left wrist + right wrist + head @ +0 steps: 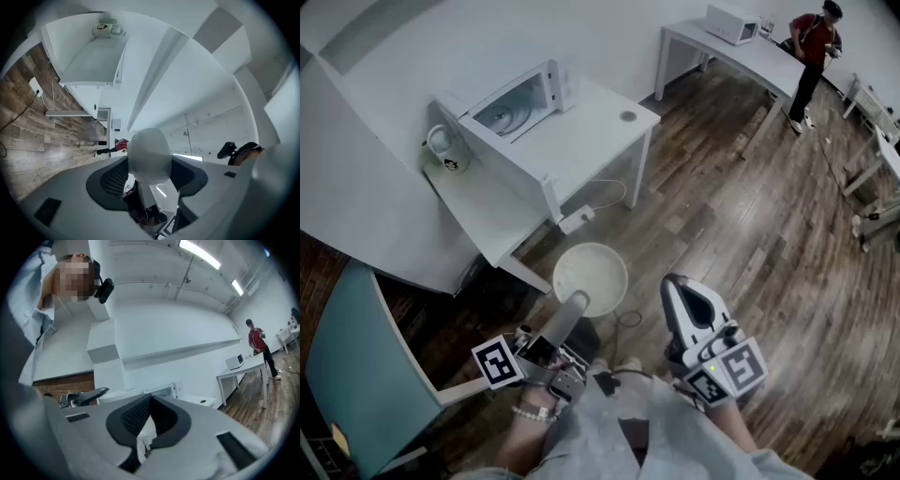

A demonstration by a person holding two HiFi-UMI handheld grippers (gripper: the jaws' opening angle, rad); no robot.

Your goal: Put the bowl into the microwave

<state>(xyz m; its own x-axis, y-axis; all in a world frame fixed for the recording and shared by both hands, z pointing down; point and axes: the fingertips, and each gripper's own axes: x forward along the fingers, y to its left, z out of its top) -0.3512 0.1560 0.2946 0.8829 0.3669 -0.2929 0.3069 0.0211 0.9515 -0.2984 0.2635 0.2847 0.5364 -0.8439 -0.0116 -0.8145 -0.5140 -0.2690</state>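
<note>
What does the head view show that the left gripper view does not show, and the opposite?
Head view only: the shut right gripper and the bowl's round opening. Left gripper view only: the bowl's rim edge-on, gripped between the left gripper's jaws. Both: the bowl, the mug, the person in red.

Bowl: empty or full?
Empty. The head view looks into the bowl and shows only its bare white inside.
</note>
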